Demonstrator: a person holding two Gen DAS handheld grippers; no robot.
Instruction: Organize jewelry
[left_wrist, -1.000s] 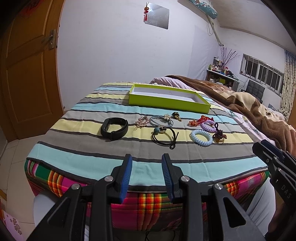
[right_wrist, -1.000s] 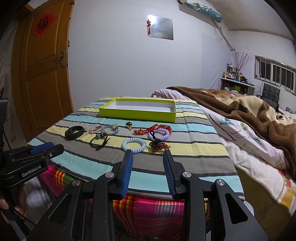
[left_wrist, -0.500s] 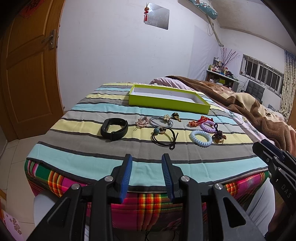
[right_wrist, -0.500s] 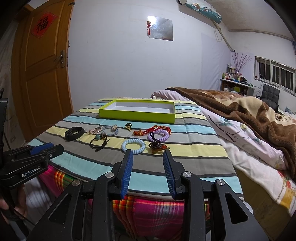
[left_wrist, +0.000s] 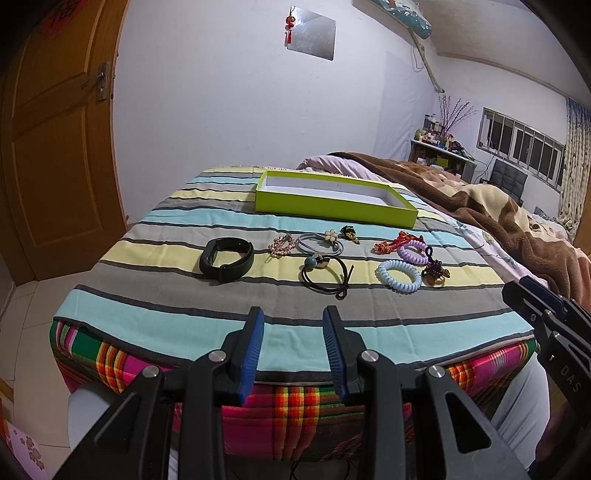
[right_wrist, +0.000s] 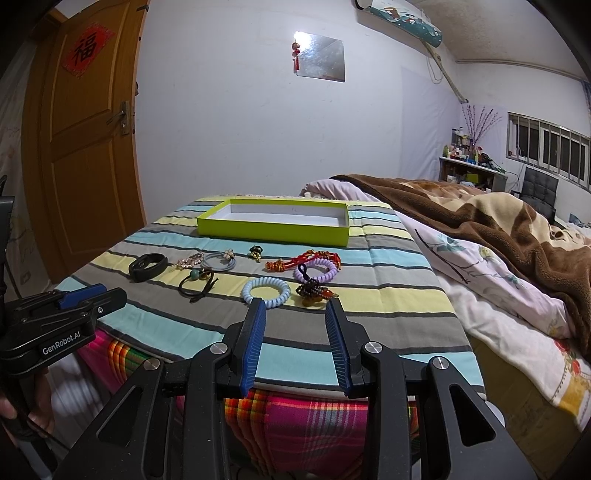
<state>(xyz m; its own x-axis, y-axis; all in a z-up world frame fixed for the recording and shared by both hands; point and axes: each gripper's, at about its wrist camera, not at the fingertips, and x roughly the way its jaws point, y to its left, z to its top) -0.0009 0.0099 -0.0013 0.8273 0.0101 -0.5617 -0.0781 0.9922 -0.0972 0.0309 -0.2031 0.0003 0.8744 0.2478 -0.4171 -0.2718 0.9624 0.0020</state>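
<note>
Held the left tongs (left_wrist: 292, 314) low at the near end of the bed (left_wrist: 295, 404), tipped a little down toward the striped cloth (left_wrist: 177, 295). Had them wide, with nothing between the blue pads. Held the right tongs (right_wrist: 295, 304) the same way: wide, holding nothing, just on the near side of the pale blue coil tie (right_wrist: 266, 292) and not touching it. Probably hung back like this to look over everything and pick one thing first.

Found the jewelry in a loose row across the middle of the cloth: a black band (left_wrist: 226, 260) at the left, then a pink bead clip (left_wrist: 282, 243), a grey tie with a flower (left_wrist: 319, 242), a black tie with a bead (left_wrist: 325, 275), a red knotted cord (left_wrist: 391, 243), a purple coil tie (left_wrist: 412, 253) and a brown bead charm (left_wrist: 436, 269). Saw them spread apart, likely so each could be pinched alone.

Found the green box (left_wrist: 332, 212) behind the row, open on top, white inside, with nothing showing in it. Likely set there as the home for all the small things. Judged the job not yet begun.
</note>
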